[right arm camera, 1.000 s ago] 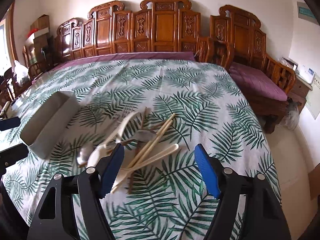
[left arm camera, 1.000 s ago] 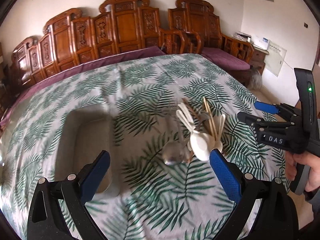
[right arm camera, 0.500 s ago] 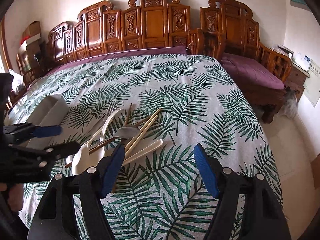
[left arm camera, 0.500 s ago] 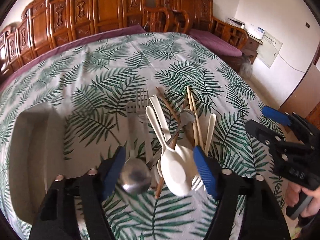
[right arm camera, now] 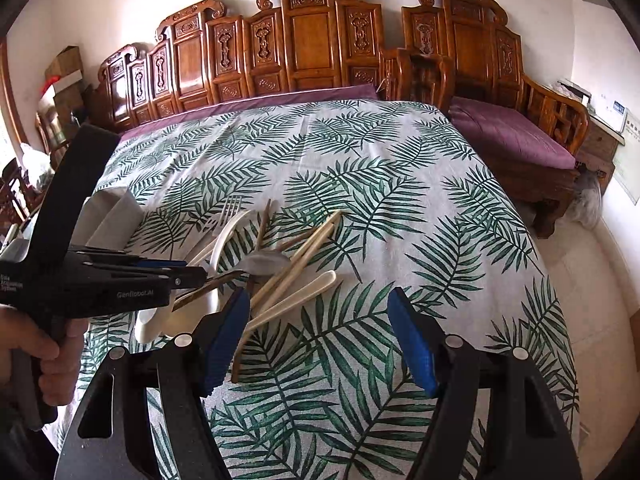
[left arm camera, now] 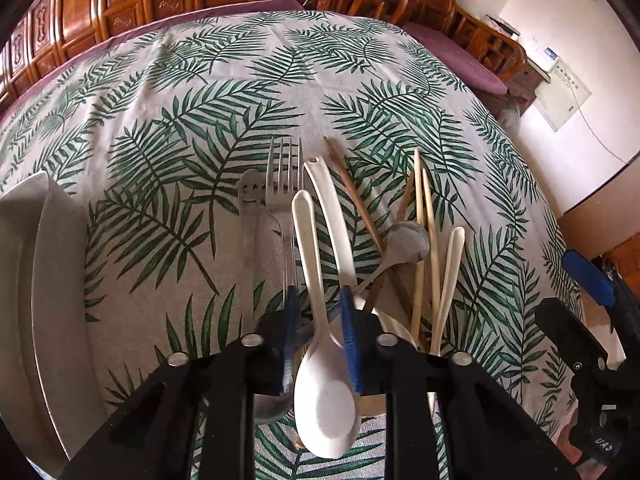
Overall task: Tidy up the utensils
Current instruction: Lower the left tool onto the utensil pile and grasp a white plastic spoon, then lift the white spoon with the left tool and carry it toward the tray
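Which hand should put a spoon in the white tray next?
Probably the left. The left gripper has just been closing and its pads now pinch the white spoon, with the tray right beside it. The right gripper hangs open, holding nothing.

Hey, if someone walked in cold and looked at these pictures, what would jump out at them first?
The left gripper, its jaws just closed on a cream spoon at the near end of a jumbled pile of utensils on the palm-leaf tablecloth. Behind stands a carved wooden bench; the right gripper hangs open over the cloth.
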